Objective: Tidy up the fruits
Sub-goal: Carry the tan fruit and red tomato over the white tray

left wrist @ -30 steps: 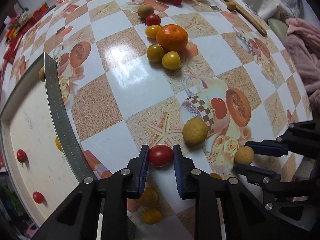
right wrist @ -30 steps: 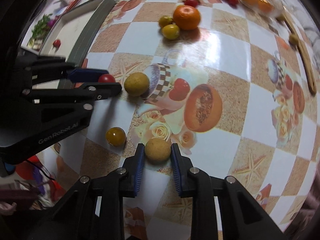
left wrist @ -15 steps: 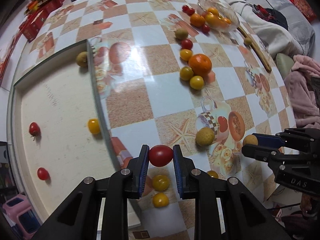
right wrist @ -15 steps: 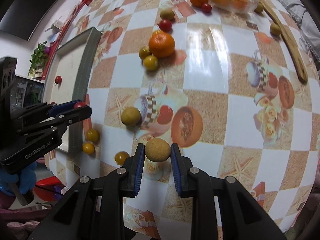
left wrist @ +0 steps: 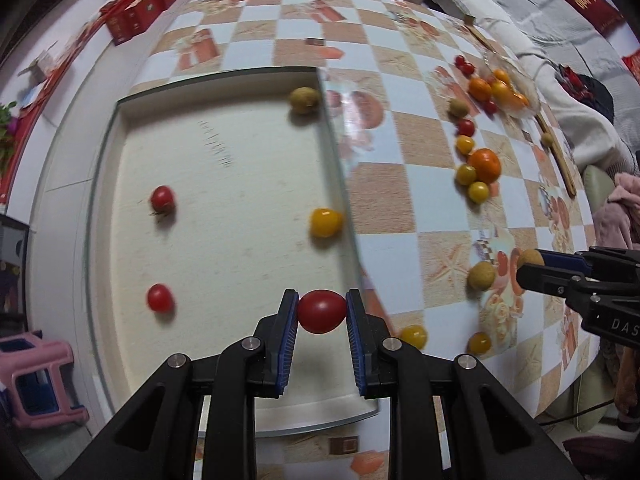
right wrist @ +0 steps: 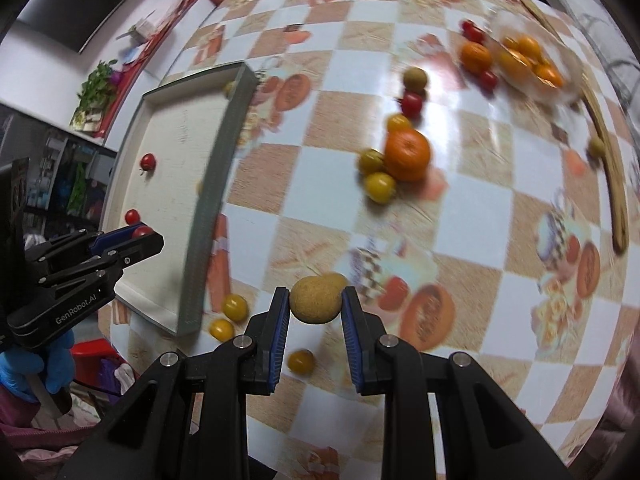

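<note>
The left gripper (left wrist: 322,312) was clamped on a red cherry tomato (left wrist: 322,311), its blue pads pressing the fruit from both sides, and it hung above the near right part of a shallow white tray (left wrist: 224,184). Ahead and left of it in the tray lay two more red tomatoes (left wrist: 162,198), a yellow tomato (left wrist: 326,222) against the tray's right wall just ahead of the fingers, and a brownish-green fruit (left wrist: 304,100) in the far right corner.

The right gripper (right wrist: 316,306) was clenched on a round tan longan-like fruit (right wrist: 316,304), held above the checkered tablecloth (right wrist: 472,208). Just below and left of its fingers lay three small yellow tomatoes (right wrist: 234,307) on the cloth beside the tray's end. Farther ahead sat a tangerine (right wrist: 407,154) touching two yellow tomatoes, and beyond it a clear bowl (right wrist: 568,80) of orange fruit. A blue-gloved hand (right wrist: 36,368) gripped the left gripper's handle.
</note>
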Available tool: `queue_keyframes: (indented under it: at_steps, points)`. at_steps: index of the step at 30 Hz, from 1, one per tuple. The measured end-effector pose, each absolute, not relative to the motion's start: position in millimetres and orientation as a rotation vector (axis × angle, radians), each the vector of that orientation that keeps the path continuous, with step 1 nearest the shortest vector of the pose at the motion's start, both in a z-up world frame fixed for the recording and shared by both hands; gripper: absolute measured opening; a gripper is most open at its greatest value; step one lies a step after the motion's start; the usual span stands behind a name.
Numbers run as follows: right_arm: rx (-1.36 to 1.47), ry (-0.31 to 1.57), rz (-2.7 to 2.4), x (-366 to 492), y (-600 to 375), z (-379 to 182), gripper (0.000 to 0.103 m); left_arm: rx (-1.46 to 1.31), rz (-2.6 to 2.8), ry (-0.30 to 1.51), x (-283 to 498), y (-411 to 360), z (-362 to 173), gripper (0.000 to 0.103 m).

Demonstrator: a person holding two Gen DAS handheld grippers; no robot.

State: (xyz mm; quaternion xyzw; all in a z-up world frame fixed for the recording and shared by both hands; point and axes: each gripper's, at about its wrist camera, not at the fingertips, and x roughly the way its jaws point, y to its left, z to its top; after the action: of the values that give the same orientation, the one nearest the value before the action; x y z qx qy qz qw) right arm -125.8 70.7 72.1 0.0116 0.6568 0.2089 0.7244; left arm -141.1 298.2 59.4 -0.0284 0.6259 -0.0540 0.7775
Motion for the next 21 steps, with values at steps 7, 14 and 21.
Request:
queue_keyframes:
  at_steps: [7,14,21]
  points:
    - [-0.033,1.447,0.537,-108,121,77,0.029,-0.09,-0.023,1.366,-155,343,49,0.025]
    - [-0.08,1.454,0.591,-87,180,70,0.029,-0.09,0.059,1.398,-172,376,30,0.025]
    - [-0.114,1.476,0.605,-62,224,53,0.029,-0.054,0.084,1.413,-179,384,16,0.025]
